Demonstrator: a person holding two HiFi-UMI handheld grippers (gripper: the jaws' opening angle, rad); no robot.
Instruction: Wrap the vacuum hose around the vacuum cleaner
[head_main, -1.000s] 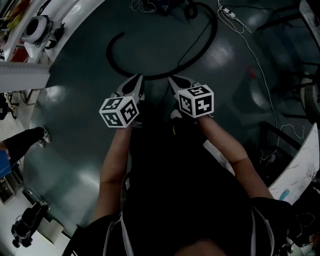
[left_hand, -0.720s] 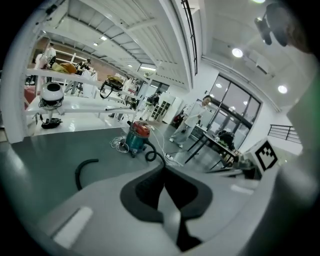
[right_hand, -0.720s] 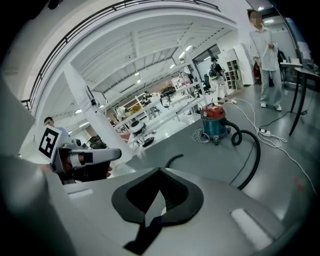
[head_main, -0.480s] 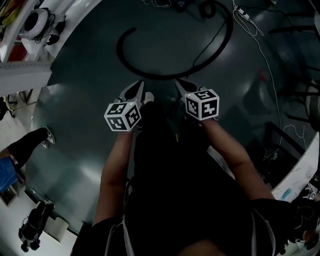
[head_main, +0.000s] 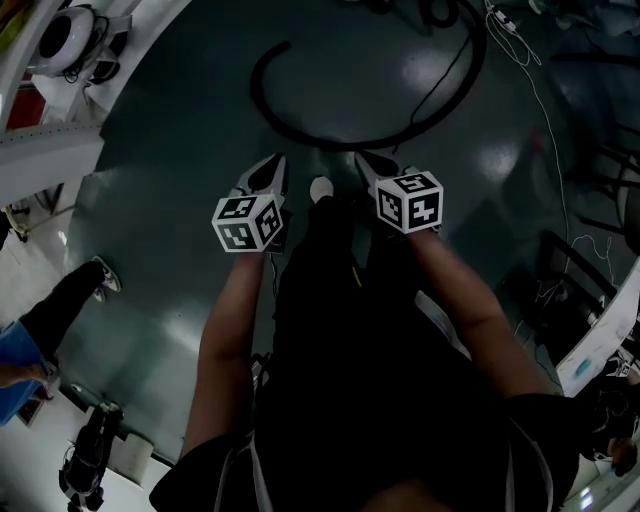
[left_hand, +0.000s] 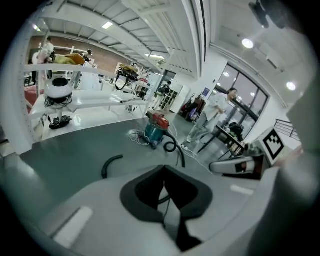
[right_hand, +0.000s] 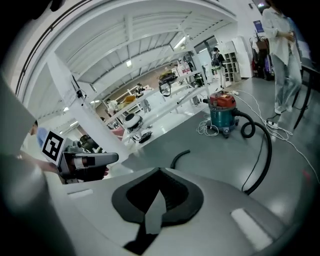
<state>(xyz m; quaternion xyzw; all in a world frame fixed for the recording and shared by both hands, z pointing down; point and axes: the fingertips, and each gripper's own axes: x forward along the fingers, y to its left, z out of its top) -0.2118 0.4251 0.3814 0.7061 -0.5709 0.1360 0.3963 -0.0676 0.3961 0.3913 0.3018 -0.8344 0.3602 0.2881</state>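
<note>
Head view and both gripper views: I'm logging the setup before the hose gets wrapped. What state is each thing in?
Black flexible vacuum hose: unwrapped, lying in a wide arc on the floor.
Teal canister vacuum cleaner with red top: upright on the floor, hose not wound around it.
White cord: loosely bunched beside the cleaner.
Left tongs: shut, empty.
Right tongs: shut, empty.

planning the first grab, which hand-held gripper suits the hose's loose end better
Likely left: the hose's loose end lies ahead of the left hand-held gripper, farther from the right hand-held gripper. Both shut, empty.
</note>
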